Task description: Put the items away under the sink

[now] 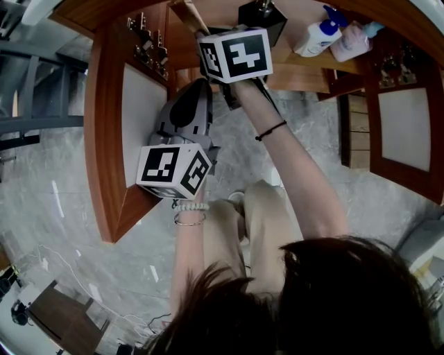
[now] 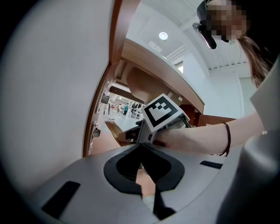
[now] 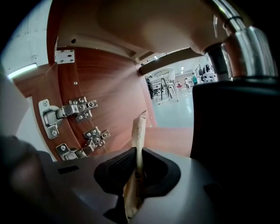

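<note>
My right gripper (image 1: 208, 33) (image 3: 138, 165) reaches into the open cabinet under the sink and is shut on a thin tan paper packet (image 3: 140, 131) (image 1: 187, 14), which stands edge-on between the pads. Close on its right stands a black container (image 3: 236, 148) (image 1: 263, 21) with a chrome top (image 3: 238, 43). My left gripper (image 1: 194, 93) (image 2: 141, 164) hangs lower, beside the open left cabinet door (image 1: 142, 104), jaws shut with nothing in them. The left gripper view looks up at the right gripper's marker cube (image 2: 162, 111) and the person's forearm.
On the cabinet floor at the right lie a white bottle with a blue spray head (image 1: 318, 35) and a pale pouch (image 1: 351, 43). The right door (image 1: 406, 128) stands open too. Metal hinges (image 3: 70, 109) (image 1: 149, 45) sit on the left door. Grey marble floor (image 1: 62, 229) lies below.
</note>
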`<state>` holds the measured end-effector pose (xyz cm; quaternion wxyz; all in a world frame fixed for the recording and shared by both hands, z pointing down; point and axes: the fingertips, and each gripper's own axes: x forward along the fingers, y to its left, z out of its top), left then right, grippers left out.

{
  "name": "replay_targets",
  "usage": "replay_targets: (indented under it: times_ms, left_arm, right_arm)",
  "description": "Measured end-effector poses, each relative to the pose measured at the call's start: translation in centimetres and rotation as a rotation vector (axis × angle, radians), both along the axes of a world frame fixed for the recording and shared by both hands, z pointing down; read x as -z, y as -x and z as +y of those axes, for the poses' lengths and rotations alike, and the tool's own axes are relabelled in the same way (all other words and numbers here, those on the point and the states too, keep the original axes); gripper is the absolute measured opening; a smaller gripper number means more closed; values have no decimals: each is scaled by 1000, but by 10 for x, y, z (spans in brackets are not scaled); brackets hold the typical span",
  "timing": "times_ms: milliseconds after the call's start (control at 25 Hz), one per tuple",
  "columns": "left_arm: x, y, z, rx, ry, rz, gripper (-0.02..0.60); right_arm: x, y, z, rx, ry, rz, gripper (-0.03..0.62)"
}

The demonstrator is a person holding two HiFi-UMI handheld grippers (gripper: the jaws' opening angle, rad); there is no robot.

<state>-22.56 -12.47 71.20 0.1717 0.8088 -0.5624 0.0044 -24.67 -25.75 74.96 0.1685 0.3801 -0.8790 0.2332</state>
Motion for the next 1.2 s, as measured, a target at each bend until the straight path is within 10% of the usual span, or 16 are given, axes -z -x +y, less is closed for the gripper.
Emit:
replay_targets:
  times_ms: [1200]
  left_arm:
    - [34,-27,27,-37,20,-5,2]
  right_arm:
    - [48,-11,31,102,-105,-108,127]
